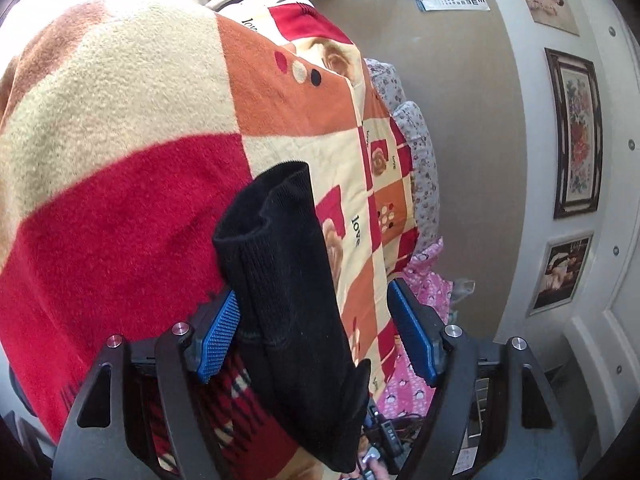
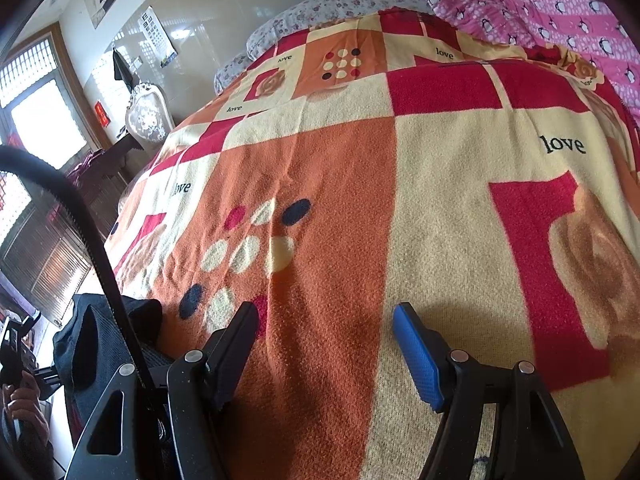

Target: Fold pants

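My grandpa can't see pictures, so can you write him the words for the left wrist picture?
Black knit pants lie bunched between the wide-open left tongs, whose blue pads are not squeezing them. Under them is a bed blanket of red, orange and cream squares with roses and the word "love". Framed pictures hang on the wall.

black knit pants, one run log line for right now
left gripper: open, black knit pants between pads | right gripper: open, empty, over patchwork blanket

Both grippers (image 1: 316,328) (image 2: 324,344) have black frames, silver screws and blue ribbed jaws.
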`<act>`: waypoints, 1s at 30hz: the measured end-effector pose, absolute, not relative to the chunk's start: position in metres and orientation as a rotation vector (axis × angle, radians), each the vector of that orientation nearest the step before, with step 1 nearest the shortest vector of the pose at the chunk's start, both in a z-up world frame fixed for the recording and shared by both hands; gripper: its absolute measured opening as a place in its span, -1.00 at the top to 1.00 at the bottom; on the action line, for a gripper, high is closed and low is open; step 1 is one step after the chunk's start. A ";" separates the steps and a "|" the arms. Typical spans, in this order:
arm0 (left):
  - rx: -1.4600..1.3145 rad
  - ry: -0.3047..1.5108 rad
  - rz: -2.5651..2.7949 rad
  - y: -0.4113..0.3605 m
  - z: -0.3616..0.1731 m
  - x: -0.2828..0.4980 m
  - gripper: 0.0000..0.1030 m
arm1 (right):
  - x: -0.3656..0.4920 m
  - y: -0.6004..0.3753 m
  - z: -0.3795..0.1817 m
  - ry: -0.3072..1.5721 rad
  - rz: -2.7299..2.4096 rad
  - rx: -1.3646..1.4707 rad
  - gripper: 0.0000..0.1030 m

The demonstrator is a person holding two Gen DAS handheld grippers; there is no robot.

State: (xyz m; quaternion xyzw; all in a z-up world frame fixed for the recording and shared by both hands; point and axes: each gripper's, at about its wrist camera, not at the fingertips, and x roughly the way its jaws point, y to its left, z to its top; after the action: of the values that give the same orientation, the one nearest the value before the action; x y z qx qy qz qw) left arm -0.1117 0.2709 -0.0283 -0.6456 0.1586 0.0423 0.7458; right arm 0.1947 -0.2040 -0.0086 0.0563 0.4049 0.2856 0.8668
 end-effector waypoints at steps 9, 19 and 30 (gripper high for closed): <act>-1.379 0.366 0.085 0.270 -0.035 -0.102 -0.36 | 0.195 -0.204 -0.008 0.848 0.597 0.118 -0.31; -1.193 0.430 0.226 0.260 -0.037 -0.107 0.71 | 0.196 -0.205 -0.008 0.848 0.594 0.117 -0.31; -0.038 0.404 0.374 0.120 0.036 -0.075 0.76 | 0.168 -0.174 0.055 0.801 0.966 0.389 -0.31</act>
State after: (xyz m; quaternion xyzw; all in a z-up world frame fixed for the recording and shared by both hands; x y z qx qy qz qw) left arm -0.0749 0.1204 0.0359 -0.0189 0.1995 0.1846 0.9622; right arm 0.1679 -0.1743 0.0548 0.1807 0.3722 0.4488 0.7921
